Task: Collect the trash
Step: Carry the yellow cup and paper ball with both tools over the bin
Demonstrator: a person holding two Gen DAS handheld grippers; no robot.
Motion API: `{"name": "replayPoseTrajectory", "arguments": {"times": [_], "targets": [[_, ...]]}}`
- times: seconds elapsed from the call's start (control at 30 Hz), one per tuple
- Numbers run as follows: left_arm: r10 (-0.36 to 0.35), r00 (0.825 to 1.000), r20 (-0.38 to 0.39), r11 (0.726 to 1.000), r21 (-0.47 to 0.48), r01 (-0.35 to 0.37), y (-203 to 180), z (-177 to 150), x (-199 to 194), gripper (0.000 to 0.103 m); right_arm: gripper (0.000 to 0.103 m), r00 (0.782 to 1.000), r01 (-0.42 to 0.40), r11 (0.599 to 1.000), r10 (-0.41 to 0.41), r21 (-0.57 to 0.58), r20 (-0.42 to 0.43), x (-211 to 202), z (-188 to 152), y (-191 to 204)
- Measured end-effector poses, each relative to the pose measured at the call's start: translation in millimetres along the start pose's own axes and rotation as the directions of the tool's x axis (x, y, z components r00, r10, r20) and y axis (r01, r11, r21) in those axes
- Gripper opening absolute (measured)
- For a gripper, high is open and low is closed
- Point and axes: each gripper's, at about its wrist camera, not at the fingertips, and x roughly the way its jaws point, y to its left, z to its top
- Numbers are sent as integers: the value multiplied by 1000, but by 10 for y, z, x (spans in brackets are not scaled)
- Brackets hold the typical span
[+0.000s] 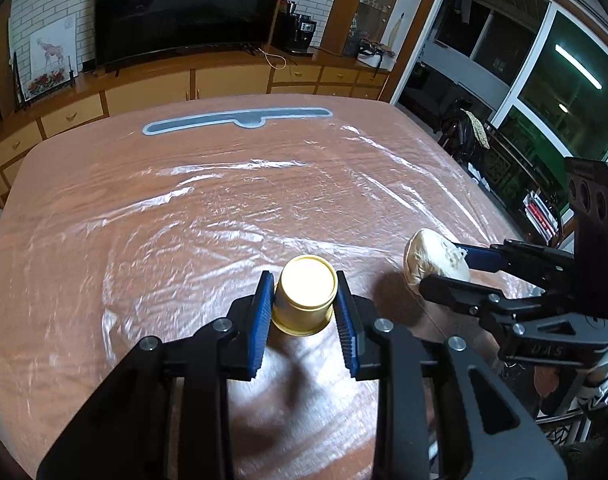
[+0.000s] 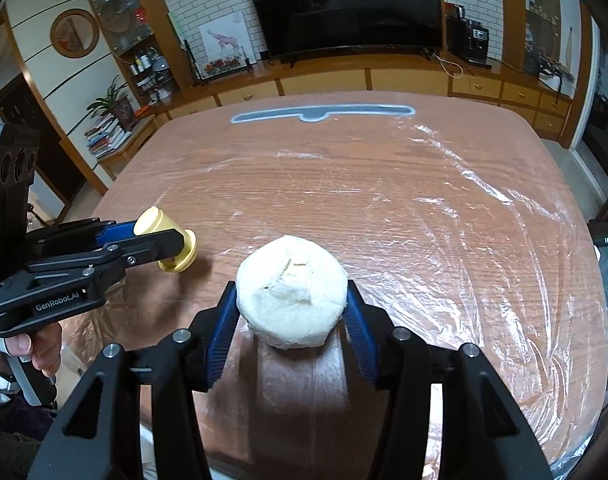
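Observation:
My left gripper [image 1: 305, 296] is shut on a small gold cup [image 1: 306, 294], held upside down with its base toward the camera, above the table. It also shows in the right wrist view [image 2: 166, 240], at the left. My right gripper [image 2: 292, 308] is shut on a crumpled white paper ball [image 2: 292, 300], held above the table's near edge. In the left wrist view the paper ball [image 1: 434, 262] sits at the right between the right gripper's fingers [image 1: 480, 258].
The wooden table [image 1: 224, 200] is covered with clear plastic film. A long grey strip [image 1: 240, 117] lies near its far edge. Cabinets and a TV stand behind the table; a window is to the right.

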Motion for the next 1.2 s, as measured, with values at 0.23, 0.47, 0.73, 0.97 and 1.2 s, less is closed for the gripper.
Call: {"name": "replayPoseTrajectory", "arguments": {"times": [0.23, 0.47, 0.73, 0.97, 1.2], "targets": [[1, 1000, 15, 1000, -2, -1, -102, -174, -239, 32, 51, 999, -43, 998, 44, -41, 6, -216, -103, 86], [-15, 1000, 20, 1000, 5, 15, -232, -454, -492, 32, 51, 997, -82, 994, 82, -73, 4, -443, -271, 177], [-31, 999, 13, 999, 24, 30, -452, -729, -701, 32, 51, 994, -112, 989, 111, -101, -12, -679, -551, 250], [-52, 998, -22, 996, 73, 53, -703, -988, -796, 32, 51, 990, -136, 983, 132, -126, -40, -849, -823, 313], [-60, 995, -78, 993, 95, 68, -861, -1242, -741, 32, 51, 984, -160, 975, 146, -152, -103, -895, -1111, 372]]}}
